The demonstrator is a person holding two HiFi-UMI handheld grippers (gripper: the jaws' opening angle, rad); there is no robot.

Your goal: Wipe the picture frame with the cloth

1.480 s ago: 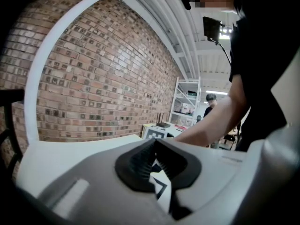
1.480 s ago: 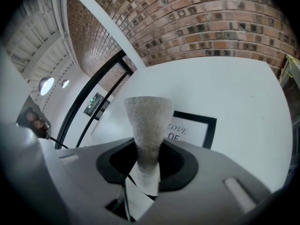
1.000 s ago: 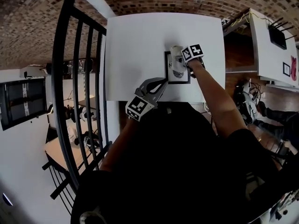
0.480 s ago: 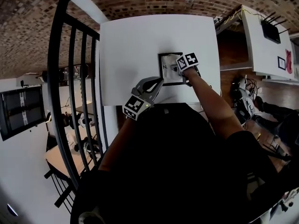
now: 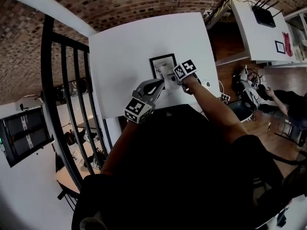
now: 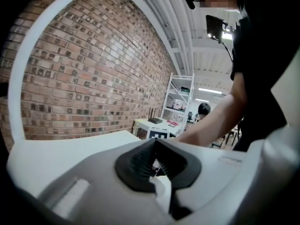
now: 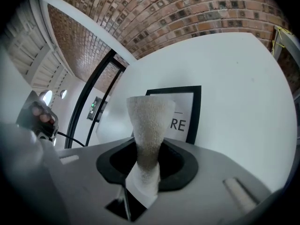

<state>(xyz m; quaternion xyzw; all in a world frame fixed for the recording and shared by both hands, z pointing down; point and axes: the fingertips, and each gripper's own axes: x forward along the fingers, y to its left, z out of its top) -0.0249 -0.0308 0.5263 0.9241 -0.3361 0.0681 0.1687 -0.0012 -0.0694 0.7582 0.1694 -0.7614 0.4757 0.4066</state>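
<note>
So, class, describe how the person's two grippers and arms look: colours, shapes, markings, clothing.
The left gripper and right gripper match: smooth, pale grey moulded bodies, with black ribbed pads lining the jaws. Each carries a marker cube printed with black-and-white squares. The person wears a black short-sleeved top, and the forearms are bare.

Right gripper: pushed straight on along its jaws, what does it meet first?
The right gripper is shut on the white textured cloth, whose free end leads; that end would likely meet the black picture frame lying on the white table first. Depth is unclear.
</note>
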